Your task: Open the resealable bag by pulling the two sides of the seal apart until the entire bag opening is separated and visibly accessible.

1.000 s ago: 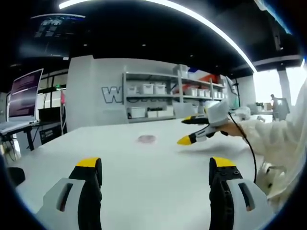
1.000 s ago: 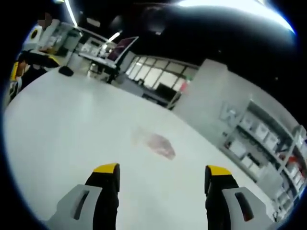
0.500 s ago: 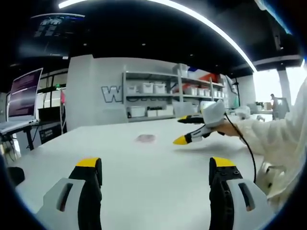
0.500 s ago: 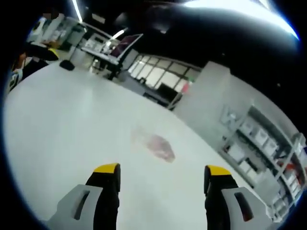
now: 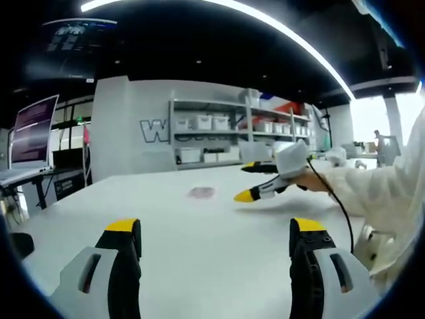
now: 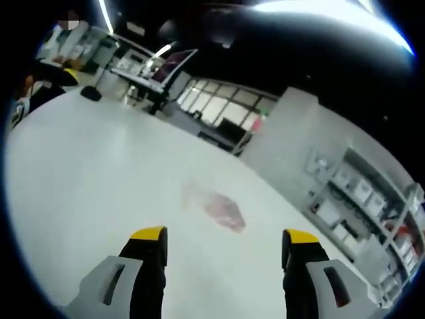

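In the left gripper view the left gripper point(image 5: 216, 232) hangs over the white tabletop point(image 5: 199, 226) with its jaws apart and empty, just as a second ago, and the bag point(image 5: 202, 193) lies flat and pinkish well ahead of it. To its right the right gripper point(image 5: 247, 181), jaws apart, has slid left toward the bag and now sits nearer it, though not touching. In the right gripper view the bag point(image 6: 218, 207) lies ahead between the spread jaws of that gripper point(image 6: 224, 238).
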The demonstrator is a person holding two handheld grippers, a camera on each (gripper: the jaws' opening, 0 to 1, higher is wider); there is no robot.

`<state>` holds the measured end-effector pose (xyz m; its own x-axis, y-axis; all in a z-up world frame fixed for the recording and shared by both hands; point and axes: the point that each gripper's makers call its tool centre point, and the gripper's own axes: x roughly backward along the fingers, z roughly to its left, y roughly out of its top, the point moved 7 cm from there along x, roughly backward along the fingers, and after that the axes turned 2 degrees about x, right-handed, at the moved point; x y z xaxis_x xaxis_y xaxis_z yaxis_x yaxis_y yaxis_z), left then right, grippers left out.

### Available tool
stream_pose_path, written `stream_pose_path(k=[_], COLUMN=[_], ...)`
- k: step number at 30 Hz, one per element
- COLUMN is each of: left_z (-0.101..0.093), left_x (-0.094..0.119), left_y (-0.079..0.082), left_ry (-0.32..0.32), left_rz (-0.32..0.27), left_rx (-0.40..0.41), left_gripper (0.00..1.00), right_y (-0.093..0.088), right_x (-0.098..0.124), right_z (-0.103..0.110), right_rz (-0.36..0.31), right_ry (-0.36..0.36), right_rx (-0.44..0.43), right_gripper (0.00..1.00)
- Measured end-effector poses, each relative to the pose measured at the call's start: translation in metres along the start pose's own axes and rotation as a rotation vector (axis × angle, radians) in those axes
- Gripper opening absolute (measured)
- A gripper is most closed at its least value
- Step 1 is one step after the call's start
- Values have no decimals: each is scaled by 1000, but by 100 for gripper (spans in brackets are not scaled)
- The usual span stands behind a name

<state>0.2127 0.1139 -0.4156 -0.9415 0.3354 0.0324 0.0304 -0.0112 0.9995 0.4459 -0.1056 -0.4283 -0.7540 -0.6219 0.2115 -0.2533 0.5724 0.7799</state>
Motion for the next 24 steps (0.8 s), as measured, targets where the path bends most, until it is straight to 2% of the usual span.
stream_pose_path(k=[18, 24], left_z=[4, 4], left_x=[1, 1], left_y=[-2, -3], left_ry=[10, 9], left_rz=[0, 7], left_rx=[7, 6], left_gripper=[92, 91], right_y=[-6, -5], right_x=[-17, -19], right_z=[1, 3], right_rz=[21, 16], right_ry=[-32, -28], right_rx=[43, 31], right_gripper=[68, 67])
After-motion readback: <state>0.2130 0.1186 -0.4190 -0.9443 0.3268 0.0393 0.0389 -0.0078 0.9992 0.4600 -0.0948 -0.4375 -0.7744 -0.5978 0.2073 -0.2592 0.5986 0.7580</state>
